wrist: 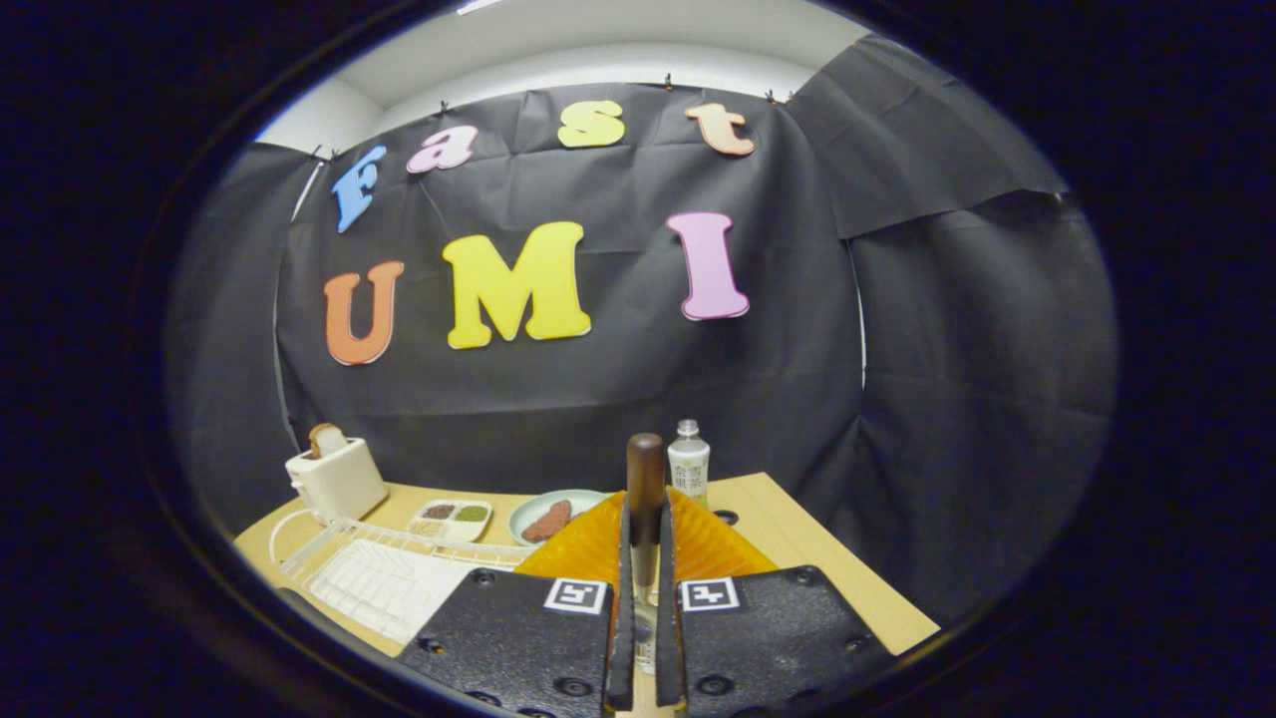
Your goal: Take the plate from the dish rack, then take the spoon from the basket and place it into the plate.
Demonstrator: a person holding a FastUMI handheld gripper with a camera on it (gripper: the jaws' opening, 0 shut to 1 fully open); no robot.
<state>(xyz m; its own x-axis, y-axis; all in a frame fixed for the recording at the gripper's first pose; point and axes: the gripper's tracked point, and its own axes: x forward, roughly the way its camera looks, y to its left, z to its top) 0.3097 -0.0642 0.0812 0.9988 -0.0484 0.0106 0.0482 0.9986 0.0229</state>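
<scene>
Gripper (644, 558) clamped on spoon (645, 489), handle upright, w/ dish rack (379, 573) nearby.

Spoon (645, 499): a dark, smooth wooden handle with a dull sheen, upright and clamped between the two fingers of the claw (644, 558); its lower shaft looks like bright metal. Claw housing: coarse, grainy matt plastic with screw heads, bearing printed paper-like square markers. Surface (797, 538): pale wood-look board, smooth and matt. Dish rack (379, 573): thin white coated wire, slightly glossy. Toaster (337, 481): smooth cream plastic, satin finish. Bottle (689, 464): clear plastic with a paper-like label. Plate (528, 511): pale glazed ware, glossy. Divided tray (451, 519): white, smooth, glossy. Booth wall: black matt cloth, creased.
</scene>
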